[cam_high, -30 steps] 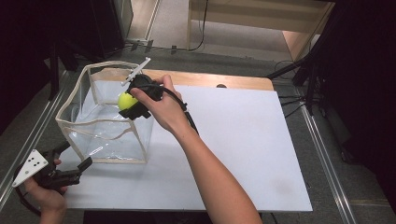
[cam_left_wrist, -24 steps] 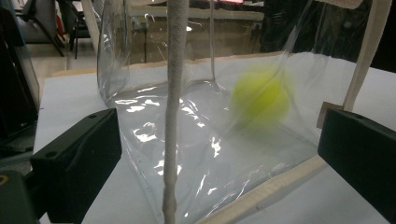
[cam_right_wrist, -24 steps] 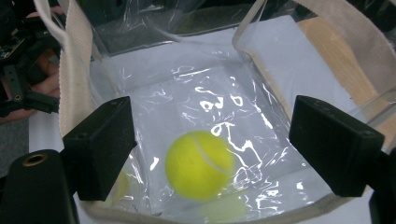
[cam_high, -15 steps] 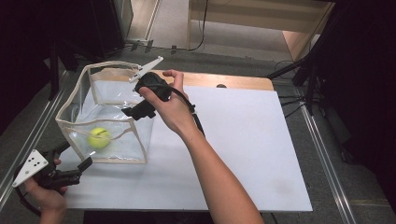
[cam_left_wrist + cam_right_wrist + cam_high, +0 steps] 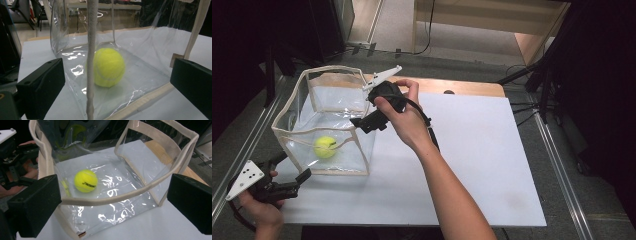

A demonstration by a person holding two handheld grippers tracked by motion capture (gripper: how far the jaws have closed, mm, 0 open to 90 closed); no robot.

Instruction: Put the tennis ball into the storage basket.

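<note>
While the yellow tennis ball (image 5: 325, 147) lies on the floor of the clear plastic bag (image 5: 294, 116), near the front wall of it, nothing touches the ball from above. This bag has a beige cloth rim and stands open at the top on the white table (image 5: 482, 150), at the left part of it. In the high view the right gripper (image 5: 362, 123) is held by the person's right hand (image 5: 408, 124) over the right edge of the bag, well above the ball. Its jaws have just been opening and now they stand wide apart, with nothing pinched between them; in the right gripper view the rim of the bag passes across between the two black jaws, and the ball (image 5: 85, 180) is seen lower, inside. The left gripper (image 5: 292, 172) waits low at the front left corner of the bag, in the left hand (image 5: 262, 210). Its jaws are also spread, one on each side of the corner seam, and they do not press it. Through the clear wall the ball (image 5: 108, 67) appears just behind this seam.
</note>
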